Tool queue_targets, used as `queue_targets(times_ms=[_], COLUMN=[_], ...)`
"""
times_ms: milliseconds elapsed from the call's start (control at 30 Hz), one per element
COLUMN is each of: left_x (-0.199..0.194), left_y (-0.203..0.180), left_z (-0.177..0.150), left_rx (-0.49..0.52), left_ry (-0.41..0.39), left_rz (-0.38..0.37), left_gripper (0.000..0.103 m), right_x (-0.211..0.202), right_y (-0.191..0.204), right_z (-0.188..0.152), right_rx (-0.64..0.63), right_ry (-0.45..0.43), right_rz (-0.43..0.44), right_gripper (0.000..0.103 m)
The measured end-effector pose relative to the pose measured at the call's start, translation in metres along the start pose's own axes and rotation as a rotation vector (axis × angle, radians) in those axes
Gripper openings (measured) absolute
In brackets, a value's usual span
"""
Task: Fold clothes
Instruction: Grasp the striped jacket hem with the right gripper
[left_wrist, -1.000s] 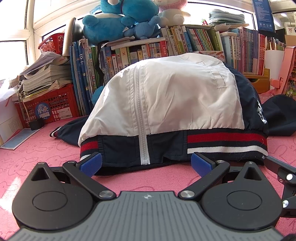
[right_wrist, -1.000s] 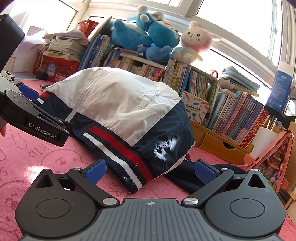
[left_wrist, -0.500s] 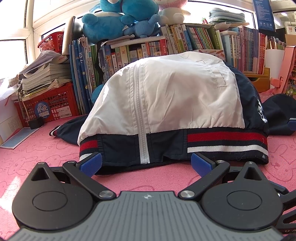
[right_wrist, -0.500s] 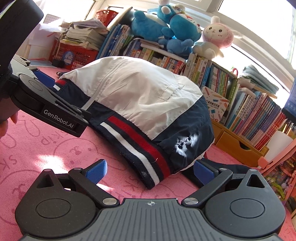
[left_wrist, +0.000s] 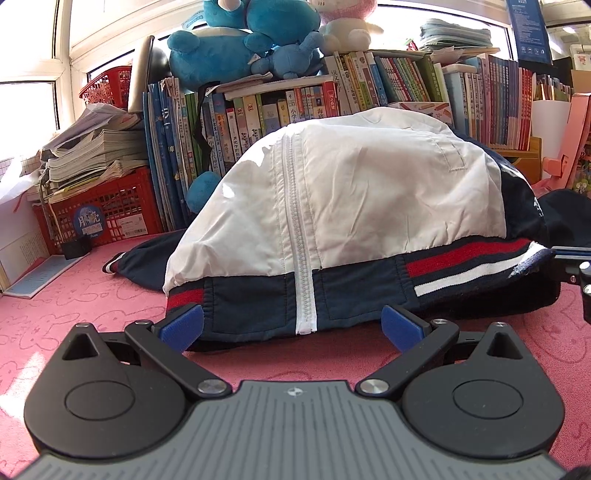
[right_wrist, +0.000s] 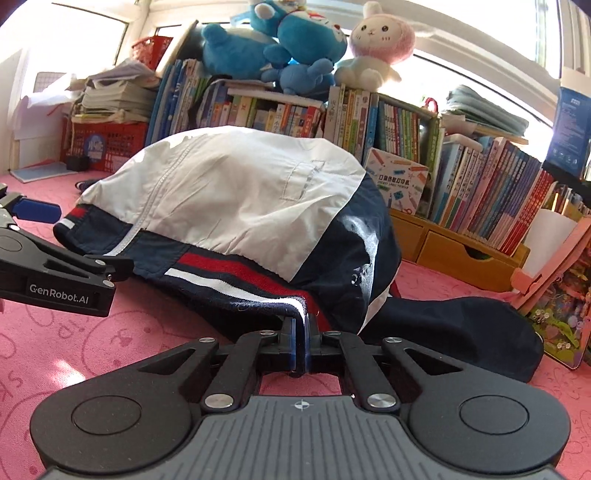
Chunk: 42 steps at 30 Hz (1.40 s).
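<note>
Jaws of right gripper (right_wrist: 300, 345) now pinching jacket hem (right_wrist: 295, 306)

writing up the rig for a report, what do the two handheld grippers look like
Both match: a ribbed grey body, two round black housings with disc insets, black linkage bars on silver pivot screws, and blue-padded fingers. The left gripper carries white "GenRobot.AI" lettering on its side, seen from the right gripper camera. No cables or sleeves show.

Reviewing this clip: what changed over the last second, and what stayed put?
The right hand-held gripper moved in to the jacket, closed on its striped hem corner and lifted it slightly. The left hand-held gripper stayed open at the hem by the zipper, holding nothing.
</note>
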<state>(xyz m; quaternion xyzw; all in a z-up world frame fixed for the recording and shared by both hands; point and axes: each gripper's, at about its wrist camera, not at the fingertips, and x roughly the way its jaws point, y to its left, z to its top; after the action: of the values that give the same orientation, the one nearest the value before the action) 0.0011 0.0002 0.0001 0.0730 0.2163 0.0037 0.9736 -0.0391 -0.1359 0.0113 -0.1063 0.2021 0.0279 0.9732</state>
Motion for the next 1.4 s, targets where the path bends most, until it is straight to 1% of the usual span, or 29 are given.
queue_targets(times_ms=[100,200,300,367,433,467,533,567,600,667,700,767,800,833,867,900,967,1033,1100,1167,1267,1300,1333,1400], left_x=[-0.002,-0.003,0.001,0.002,0.001,0.0,-0.005,-0.007,-0.01,-0.017,-0.019,-0.021,-0.02,-0.019,-0.017,-0.014,-0.007,0.001,0.0,0.003,0.012,0.014,0.014,0.016], left_y=[0.001,0.001,-0.001,-0.002,-0.002,-0.001,-0.001,-0.001,-0.002,-0.005,-0.007,-0.012,-0.013,-0.013,-0.012,-0.012,-0.012,-0.012,-0.005,0.005,0.024,0.032,0.039,0.051], left_z=[-0.001,-0.002,-0.002,-0.002,-0.003,-0.004,-0.006,-0.007,-0.008,-0.012,-0.015,-0.019,-0.019,-0.019,-0.019,-0.019,-0.018,-0.018,-0.018,-0.017,-0.014,-0.012,-0.011,-0.007], left_rx=[-0.004,-0.002,0.012,0.015,0.016,0.019,0.048,0.074,0.103,0.158,0.188,0.227,0.232,0.232,0.23,0.227,0.228,0.23,0.193,0.138,0.039,0.002,-0.027,-0.066], left_ry=[-0.013,-0.02,0.005,0.015,0.01,0.005,0.0,-0.003,-0.008,-0.017,-0.022,-0.015,-0.01,-0.006,0.006,0.025,0.069,0.118,0.111,0.121,0.165,0.16,0.138,0.092], left_rz=[-0.006,-0.023,-0.018,-0.019,-0.032,-0.048,-0.095,-0.118,-0.133,-0.136,-0.131,-0.112,-0.099,-0.091,-0.091,-0.092,-0.075,-0.051,-0.069,-0.099,-0.137,-0.136,-0.124,-0.093], left_gripper=[0.103,0.103,0.103,0.103,0.103,0.103,0.103,0.103,0.103,0.103,0.103,0.103,0.103,0.103,0.103,0.103,0.103,0.103,0.103,0.103,0.103,0.103,0.103,0.103], right_x=[-0.025,-0.048,-0.069,-0.074,-0.067,-0.061,-0.043,-0.034,-0.025,-0.005,0.007,0.03,0.04,0.045,0.046,0.043,0.03,0.021,0.015,0.016,0.017,0.017,0.018,0.019], right_y=[-0.017,-0.03,-0.04,-0.043,-0.036,-0.031,-0.011,-0.001,0.01,0.029,0.035,0.038,0.037,0.033,0.027,0.018,0.003,-0.007,-0.016,-0.024,-0.034,-0.037,-0.038,-0.043], right_z=[0.008,0.015,0.022,0.022,0.016,0.013,0.004,0.0,-0.004,-0.009,-0.01,-0.008,-0.006,-0.003,0.0,0.004,0.013,0.021,0.029,0.036,0.036,0.033,0.029,0.018], right_rx=[0.074,0.117,0.148,0.133,0.085,0.056,-0.037,-0.082,-0.126,-0.189,-0.212,-0.218,-0.206,-0.176,-0.13,-0.065,0.033,0.067,0.083,0.096,0.127,0.134,0.135,0.141], right_ry=[-0.054,-0.103,-0.144,-0.13,-0.078,-0.044,0.041,0.073,0.094,0.128,0.145,0.151,0.149,0.148,0.137,0.109,0.034,-0.022,-0.064,-0.068,-0.05,-0.042,-0.031,-0.004], right_rz=[-0.002,-0.002,0.002,0.015,0.037,0.051,0.082,0.092,0.092,0.069,0.054,0.018,0.004,0.002,0.009,0.016,0.018,0.005,-0.012,-0.02,-0.014,-0.013,-0.017,-0.037], right_gripper=[0.006,0.006,0.006,0.006,0.01,0.013,0.03,0.046,0.059,0.066,0.068,0.068,0.067,0.062,0.041,0.025,0.02,0.02,0.02,0.02,0.021,0.025,0.027,0.038])
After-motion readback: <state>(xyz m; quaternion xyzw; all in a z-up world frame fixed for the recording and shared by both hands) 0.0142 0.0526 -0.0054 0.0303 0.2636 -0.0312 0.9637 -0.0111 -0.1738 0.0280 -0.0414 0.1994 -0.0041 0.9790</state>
